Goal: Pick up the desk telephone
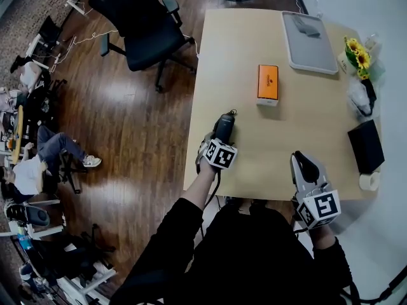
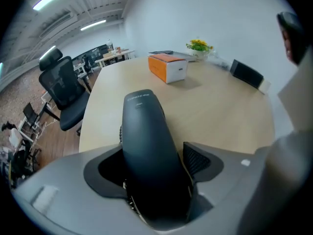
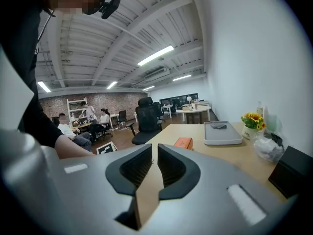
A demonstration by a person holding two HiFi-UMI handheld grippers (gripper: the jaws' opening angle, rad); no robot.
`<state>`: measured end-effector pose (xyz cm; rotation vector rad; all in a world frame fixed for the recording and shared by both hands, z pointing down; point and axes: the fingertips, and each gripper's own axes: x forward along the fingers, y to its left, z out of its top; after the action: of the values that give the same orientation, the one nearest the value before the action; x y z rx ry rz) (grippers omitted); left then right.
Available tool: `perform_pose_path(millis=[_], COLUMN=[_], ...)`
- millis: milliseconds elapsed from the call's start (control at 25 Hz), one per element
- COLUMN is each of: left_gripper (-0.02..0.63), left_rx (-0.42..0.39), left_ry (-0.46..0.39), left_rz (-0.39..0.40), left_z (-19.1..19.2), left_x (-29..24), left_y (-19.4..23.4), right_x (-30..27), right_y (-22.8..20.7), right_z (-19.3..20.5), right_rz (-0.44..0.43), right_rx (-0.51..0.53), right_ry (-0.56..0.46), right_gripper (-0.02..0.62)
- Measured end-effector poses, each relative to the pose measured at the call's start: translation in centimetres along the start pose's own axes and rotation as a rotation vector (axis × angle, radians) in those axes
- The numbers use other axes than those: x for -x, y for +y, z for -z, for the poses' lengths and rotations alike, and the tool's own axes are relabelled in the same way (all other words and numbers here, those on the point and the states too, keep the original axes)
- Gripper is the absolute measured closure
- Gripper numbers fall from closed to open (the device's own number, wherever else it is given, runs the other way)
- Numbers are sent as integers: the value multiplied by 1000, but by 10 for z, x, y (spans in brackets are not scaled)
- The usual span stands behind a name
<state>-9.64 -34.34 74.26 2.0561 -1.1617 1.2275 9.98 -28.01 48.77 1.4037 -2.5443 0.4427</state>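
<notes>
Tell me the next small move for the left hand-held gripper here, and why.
Probably close the jaws on the black telephone handset: the left hand-held gripper is open, the handset lies between its jaws on the table, and the visible pad looks clear of it.

Dark grey, smooth telephone handset (image 2: pixel 146 146) lies flat on the pale tabletop (image 2: pixel 220 111), near its left edge

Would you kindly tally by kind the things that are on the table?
Telephone handset: 1
Boxes: 2, orange box and black box
Grey tray: 1
Small grey item in tray: 1
Sunflower bunch: 1
Plastic bag: 1
White roll: 1
Total: 8; something clear behind the flowers is unclear.
</notes>
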Motion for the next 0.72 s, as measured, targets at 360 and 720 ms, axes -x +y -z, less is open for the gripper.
perform_pose_path(millis=[360,720], left_gripper=[331,339], left_rx=[70,102], left_ry=[-39,-358], left_rz=[51,28], left_z=[8,-30], left_x=[9,132], left_y=[2,0], right_x=[11,24], right_y=[5,5], right_z=[17,18], right_rz=[5,27], right_rx=[-26,-33], right_ry=[24,8], right_gripper=[568,571])
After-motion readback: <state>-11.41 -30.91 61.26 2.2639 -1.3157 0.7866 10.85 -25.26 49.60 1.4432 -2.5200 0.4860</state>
